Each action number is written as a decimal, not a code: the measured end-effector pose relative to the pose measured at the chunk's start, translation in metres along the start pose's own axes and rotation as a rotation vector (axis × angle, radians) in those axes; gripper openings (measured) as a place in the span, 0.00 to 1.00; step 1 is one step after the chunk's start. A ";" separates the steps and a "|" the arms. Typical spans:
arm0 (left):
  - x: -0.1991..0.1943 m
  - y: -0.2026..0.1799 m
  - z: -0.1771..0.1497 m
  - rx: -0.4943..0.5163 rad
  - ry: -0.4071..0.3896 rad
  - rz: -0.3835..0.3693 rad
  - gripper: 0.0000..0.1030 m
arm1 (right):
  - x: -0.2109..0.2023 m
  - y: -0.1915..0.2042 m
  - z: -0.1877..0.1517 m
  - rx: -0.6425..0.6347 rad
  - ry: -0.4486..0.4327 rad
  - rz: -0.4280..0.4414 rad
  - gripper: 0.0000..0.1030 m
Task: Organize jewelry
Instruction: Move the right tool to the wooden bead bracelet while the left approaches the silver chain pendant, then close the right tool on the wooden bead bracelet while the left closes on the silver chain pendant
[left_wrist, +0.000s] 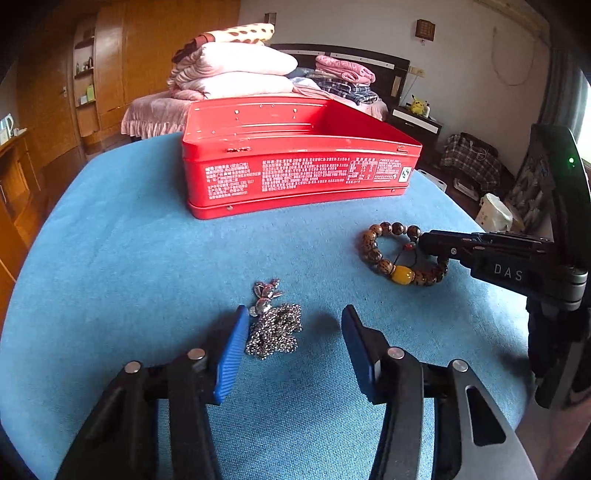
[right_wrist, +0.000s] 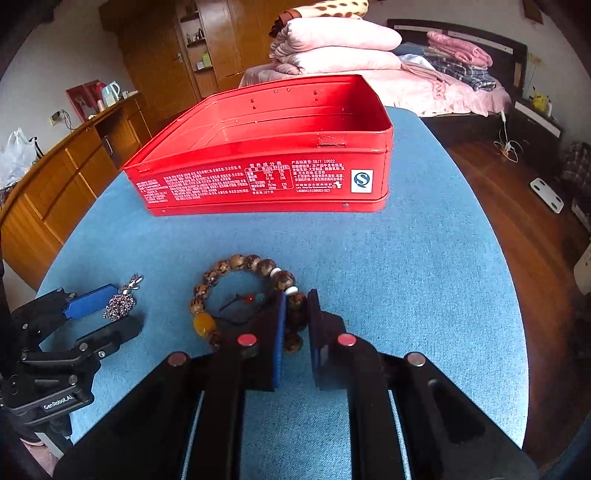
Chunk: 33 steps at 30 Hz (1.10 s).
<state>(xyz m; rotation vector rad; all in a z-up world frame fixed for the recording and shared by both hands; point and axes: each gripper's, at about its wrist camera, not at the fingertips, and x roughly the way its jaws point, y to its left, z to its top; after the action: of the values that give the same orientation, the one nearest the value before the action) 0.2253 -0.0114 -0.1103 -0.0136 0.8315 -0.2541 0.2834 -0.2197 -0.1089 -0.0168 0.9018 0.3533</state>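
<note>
With the open red tin (left_wrist: 295, 162) sitting at the far side, the right gripper (right_wrist: 297, 314) is pinching the bead bracelet's (right_wrist: 236, 295) near-right beads, while the left gripper (left_wrist: 293, 332), half spread, is straddling the silver chain (left_wrist: 275, 328), needing centring first.

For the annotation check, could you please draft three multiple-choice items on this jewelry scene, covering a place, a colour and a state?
1. Where does the silver chain necklace lie?
A. Inside the tin
B. On the blue cloth, between the left claw's fingers
C. On the bed

2. What colour is the open tin?
A. Red
B. Green
C. White

3. What is the right claw doing?
A. Wide open over the tin
B. Shut on the bead bracelet
C. Holding the necklace

Answers: 1 B, the chain sits on the blue tablecloth between the left claw's blue pads. 2 A, its walls are red. 3 B, its pads pinch the beads.
</note>
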 end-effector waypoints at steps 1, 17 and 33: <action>0.000 0.000 0.000 -0.003 0.000 0.004 0.46 | 0.001 0.000 0.000 0.000 0.001 0.001 0.10; 0.001 0.004 -0.001 -0.033 -0.004 0.007 0.20 | 0.006 0.013 -0.003 -0.041 0.003 -0.006 0.15; 0.003 -0.003 0.000 -0.044 -0.008 0.044 0.20 | 0.007 0.020 -0.006 -0.077 -0.010 -0.058 0.10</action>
<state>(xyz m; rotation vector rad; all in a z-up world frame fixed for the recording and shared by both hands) 0.2266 -0.0150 -0.1126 -0.0380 0.8285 -0.1945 0.2764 -0.1994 -0.1150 -0.1117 0.8755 0.3331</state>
